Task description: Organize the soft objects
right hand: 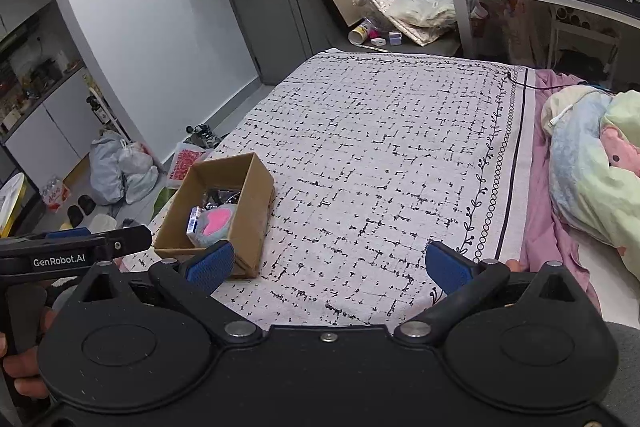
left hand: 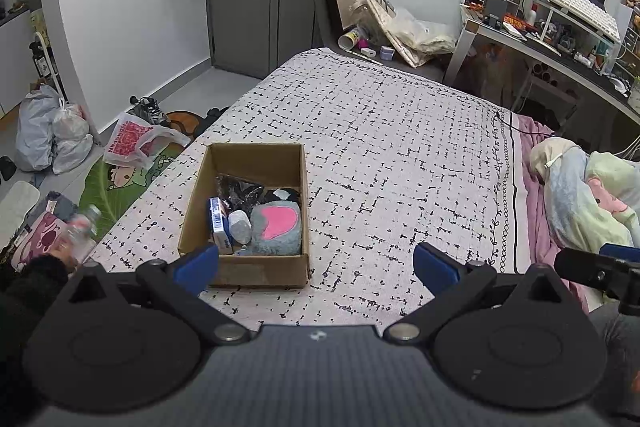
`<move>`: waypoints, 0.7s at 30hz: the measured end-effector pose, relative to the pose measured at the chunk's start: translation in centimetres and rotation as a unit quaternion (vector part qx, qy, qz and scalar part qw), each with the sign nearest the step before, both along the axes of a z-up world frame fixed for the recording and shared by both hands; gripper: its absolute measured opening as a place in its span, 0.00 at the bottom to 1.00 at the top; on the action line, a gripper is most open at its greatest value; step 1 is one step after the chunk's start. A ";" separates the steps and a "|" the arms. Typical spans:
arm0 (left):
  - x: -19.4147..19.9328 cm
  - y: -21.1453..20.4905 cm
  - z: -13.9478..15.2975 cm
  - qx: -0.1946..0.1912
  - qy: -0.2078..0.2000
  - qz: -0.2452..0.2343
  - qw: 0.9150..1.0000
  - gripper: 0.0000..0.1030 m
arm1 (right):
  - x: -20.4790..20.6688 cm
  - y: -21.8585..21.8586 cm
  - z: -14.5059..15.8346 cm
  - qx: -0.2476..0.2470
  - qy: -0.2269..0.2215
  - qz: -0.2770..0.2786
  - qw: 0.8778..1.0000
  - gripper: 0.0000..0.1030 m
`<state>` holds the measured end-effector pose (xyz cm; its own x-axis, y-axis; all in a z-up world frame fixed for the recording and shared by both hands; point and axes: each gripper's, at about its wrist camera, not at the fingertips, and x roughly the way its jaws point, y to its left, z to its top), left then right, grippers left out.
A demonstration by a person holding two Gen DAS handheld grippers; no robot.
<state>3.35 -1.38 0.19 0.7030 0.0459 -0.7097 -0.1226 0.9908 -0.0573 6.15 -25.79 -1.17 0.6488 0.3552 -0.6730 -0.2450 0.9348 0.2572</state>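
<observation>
Grippers hover empty over a bed, soft things already in a box.

Left hand-held gripper (left hand: 316,263) stands wide, its blue pads (left hand: 434,265) far apart with nothing between them, just above the near edge of the cardboard box (left hand: 244,269) on the patterned bedspread (left hand: 400,147). Inside the box lie a grey plush (left hand: 276,227) with a pink patch, a small grey pouch (left hand: 240,225) touching it, a blue-and-white carton (left hand: 220,225) upright against the left wall, and a dark crinkled bag (left hand: 240,189) behind them. Right hand-held gripper (right hand: 328,265) is also spread wide and empty, over bare bedspread to the right of the box. A pastel blanket (right hand: 592,167) is bunched at the bed's right side, well apart from the box.
</observation>
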 end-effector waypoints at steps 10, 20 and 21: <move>-0.4 0.3 0.0 0.000 -0.001 0.003 1.000 1.00 | -0.2 0.4 0.0 0.001 -0.001 0.005 1.000 1.00; -0.5 0.4 0.1 0.000 -0.001 0.001 1.000 1.00 | -0.5 0.5 0.0 0.001 -0.002 0.008 1.000 1.00; -0.6 0.4 0.1 0.000 -0.001 0.001 1.000 1.00 | -0.6 0.5 0.1 0.002 -0.002 0.009 1.000 1.00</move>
<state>2.80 -1.01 0.24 0.7047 0.0473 -0.7080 -0.1243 0.9906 -0.0575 5.59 -25.26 -1.11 0.6454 0.3692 -0.6687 -0.2627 0.9293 0.2595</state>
